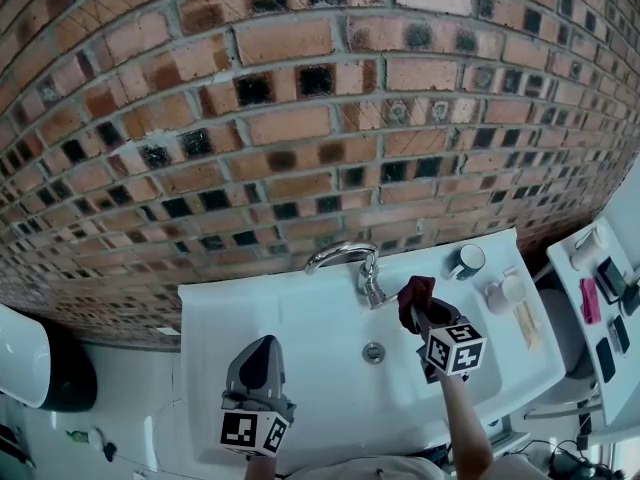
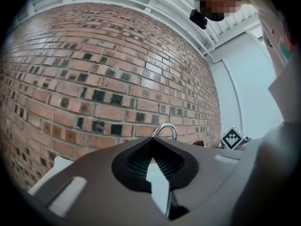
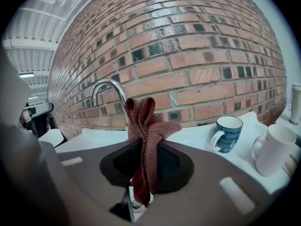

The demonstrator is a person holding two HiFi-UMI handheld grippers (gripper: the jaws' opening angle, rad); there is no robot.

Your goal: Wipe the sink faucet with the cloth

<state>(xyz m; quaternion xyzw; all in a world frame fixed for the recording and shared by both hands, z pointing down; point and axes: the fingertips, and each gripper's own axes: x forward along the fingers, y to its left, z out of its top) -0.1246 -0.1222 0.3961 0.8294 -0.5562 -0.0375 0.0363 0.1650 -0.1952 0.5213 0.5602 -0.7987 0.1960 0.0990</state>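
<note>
A chrome curved faucet (image 1: 352, 261) rises at the back of a white sink (image 1: 290, 338) against a brick wall. My right gripper (image 1: 421, 313) is shut on a dark red cloth (image 1: 416, 298), held just right of the faucet's base. In the right gripper view the cloth (image 3: 146, 140) sticks up between the jaws, with the faucet (image 3: 107, 91) behind it to the left. My left gripper (image 1: 262, 353) hangs over the sink's front left, shut and holding nothing. The faucet (image 2: 164, 129) peeks over its jaws in the left gripper view.
A blue mug (image 1: 466, 261) and a white mug (image 1: 500, 293) stand on the sink's right ledge, near a pale strip (image 1: 527, 324). A shelf (image 1: 605, 308) with small items lies at the far right. A drain (image 1: 373, 351) sits mid-basin. A white bin (image 1: 25, 353) is at left.
</note>
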